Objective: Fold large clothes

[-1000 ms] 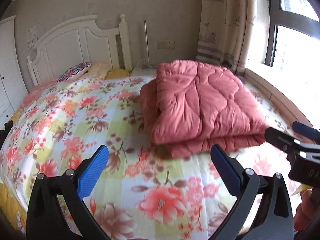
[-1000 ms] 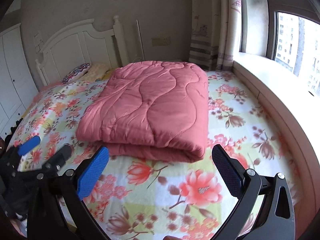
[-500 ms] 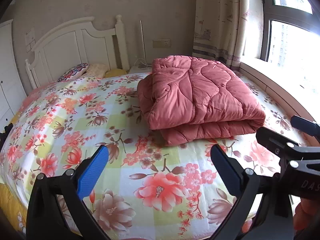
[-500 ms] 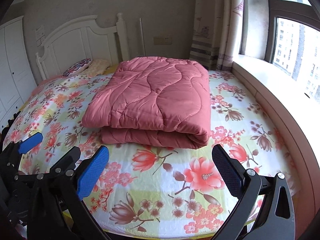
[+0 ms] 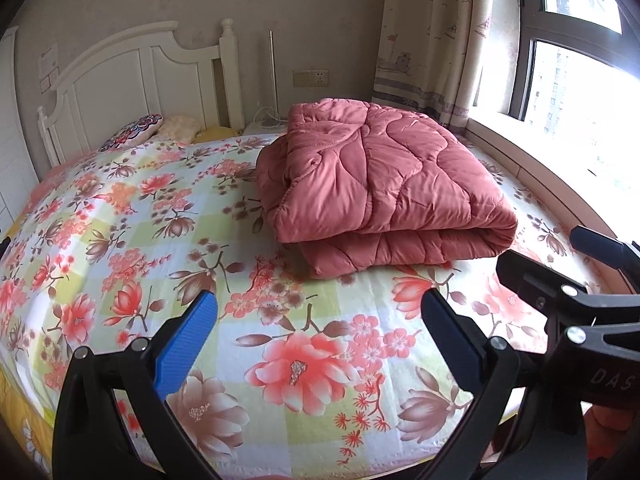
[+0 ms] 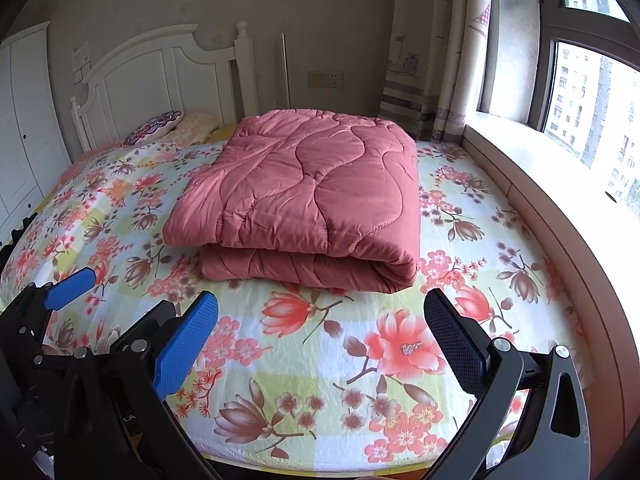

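A pink quilted comforter [image 5: 384, 184] [image 6: 308, 196] lies folded into a thick rectangle on the floral bed sheet [image 5: 160, 240] [image 6: 320, 360], its rounded fold facing the foot of the bed. My left gripper [image 5: 320, 336] hovers open over the foot of the bed, well short of the comforter, holding nothing. My right gripper [image 6: 322, 340] is likewise open and empty, apart from the comforter. Each gripper shows at the edge of the other's view: the right gripper [image 5: 560, 280] at the right, the left gripper [image 6: 72, 292] at the lower left.
A white headboard [image 5: 132, 80] [image 6: 160, 76] stands at the far end with pillows [image 5: 136, 134] below it. A window sill [image 6: 540, 168] and curtain [image 6: 436, 48] run along the right side. White wardrobe doors [image 6: 24, 128] stand at the left.
Both grippers have drawn back toward the foot of the bed and risen; the folded comforter now sits farther away and more of the sheet's near edge shows. Both stayed open.
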Available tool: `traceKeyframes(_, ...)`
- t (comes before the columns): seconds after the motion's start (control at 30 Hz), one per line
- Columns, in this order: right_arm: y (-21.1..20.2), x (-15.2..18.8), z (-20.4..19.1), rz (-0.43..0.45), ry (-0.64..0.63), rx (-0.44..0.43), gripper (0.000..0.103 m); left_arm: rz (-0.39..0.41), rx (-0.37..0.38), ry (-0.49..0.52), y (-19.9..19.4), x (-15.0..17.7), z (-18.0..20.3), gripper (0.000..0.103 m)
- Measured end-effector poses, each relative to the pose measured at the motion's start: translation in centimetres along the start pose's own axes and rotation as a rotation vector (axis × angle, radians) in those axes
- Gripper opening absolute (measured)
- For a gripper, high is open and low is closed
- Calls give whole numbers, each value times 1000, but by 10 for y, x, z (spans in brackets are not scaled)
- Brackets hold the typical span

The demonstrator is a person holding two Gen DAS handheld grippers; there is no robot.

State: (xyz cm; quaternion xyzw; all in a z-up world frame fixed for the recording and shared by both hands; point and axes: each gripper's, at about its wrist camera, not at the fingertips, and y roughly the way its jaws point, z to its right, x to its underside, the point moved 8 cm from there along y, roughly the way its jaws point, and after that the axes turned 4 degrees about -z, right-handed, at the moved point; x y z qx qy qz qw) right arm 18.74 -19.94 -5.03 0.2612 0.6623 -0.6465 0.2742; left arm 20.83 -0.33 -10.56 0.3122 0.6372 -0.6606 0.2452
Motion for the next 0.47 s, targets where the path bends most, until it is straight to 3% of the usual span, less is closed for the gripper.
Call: traceKeyframes(0.47, -4, -1, 9, 4, 14, 53, 99, -20, -25, -13, -3, 0, -4, 101)
